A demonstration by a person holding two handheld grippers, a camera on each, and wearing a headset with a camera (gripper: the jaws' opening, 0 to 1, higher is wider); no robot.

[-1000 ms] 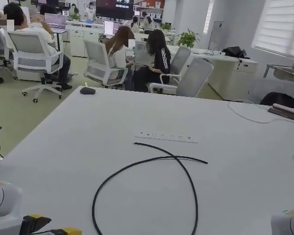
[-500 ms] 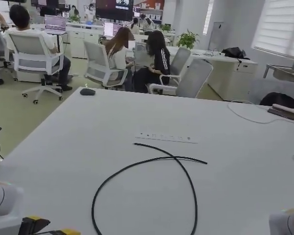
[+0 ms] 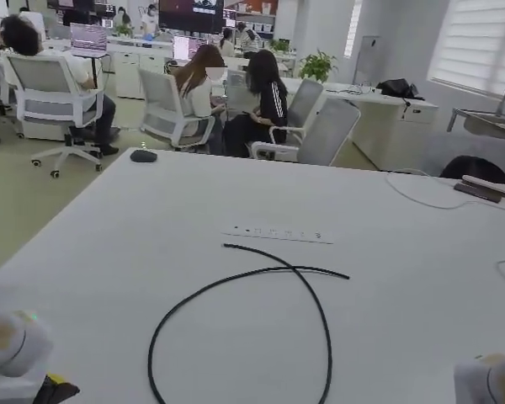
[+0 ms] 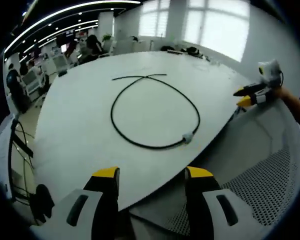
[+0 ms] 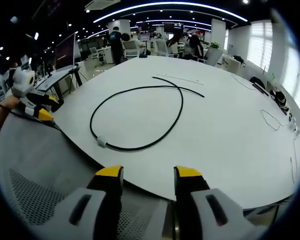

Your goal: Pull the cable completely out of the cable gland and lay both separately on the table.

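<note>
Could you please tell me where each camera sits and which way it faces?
Head view: on the person's head, looking forward and down over the white table at the looped black cable; two grippers' white tops edge in at the bottom corners.
Left gripper view: on the left gripper, off the table's near edge, facing the cable gland; its open jaws rise below, the right gripper at right.
Right gripper view: on the right gripper, facing the same loop; open jaws below, left gripper at left.
Shared: all three show the cable.

Smooth, matt white tabletop (image 3: 109, 252). At frame centre the black cable (image 3: 269, 271) has a smooth, faintly shiny sheath; its cable gland (image 4: 188, 136) looks pale plastic. Lower right, grey perforated mesh (image 4: 270, 190).
</note>
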